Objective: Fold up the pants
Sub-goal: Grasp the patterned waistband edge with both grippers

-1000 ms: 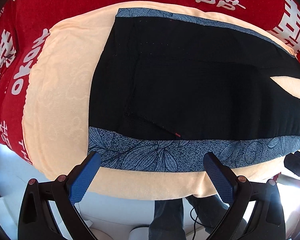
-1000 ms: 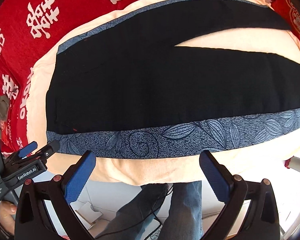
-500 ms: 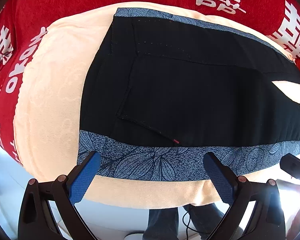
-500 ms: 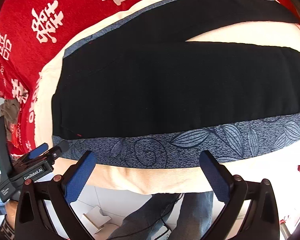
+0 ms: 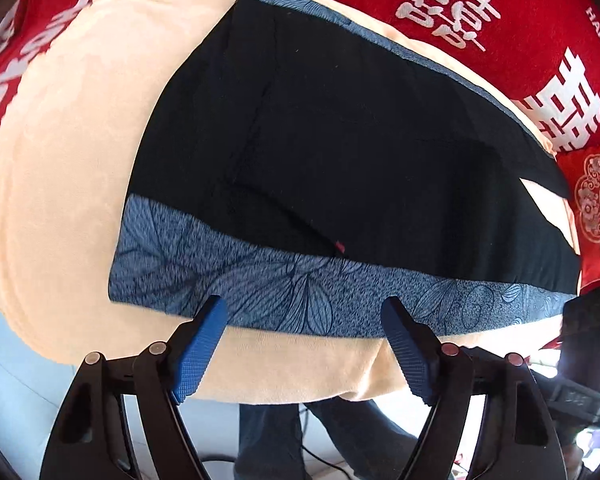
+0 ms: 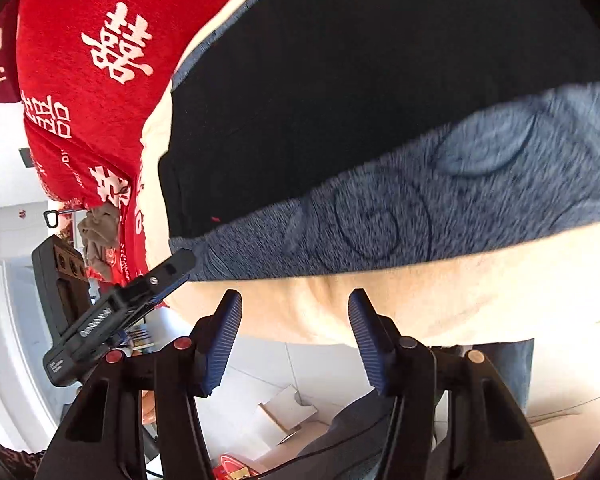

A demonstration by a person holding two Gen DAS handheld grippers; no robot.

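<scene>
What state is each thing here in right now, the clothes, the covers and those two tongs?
pants: spread flat, unfolded, legs apart at far end
patterned side stripe: flat along the near edge
cream blanket: spread under the pants
red cloth: beneath the blanket
left tongs: open, empty
right tongs: open, empty

Room between both open grippers: left gripper [image 5: 302, 316] at pants [image 5: 340, 140] hem, 6 o'clock edge. Right gripper [image 6: 296, 312] over bare towel [image 6: 420, 304]; left unit crowds its 9 o'clock side.
</scene>
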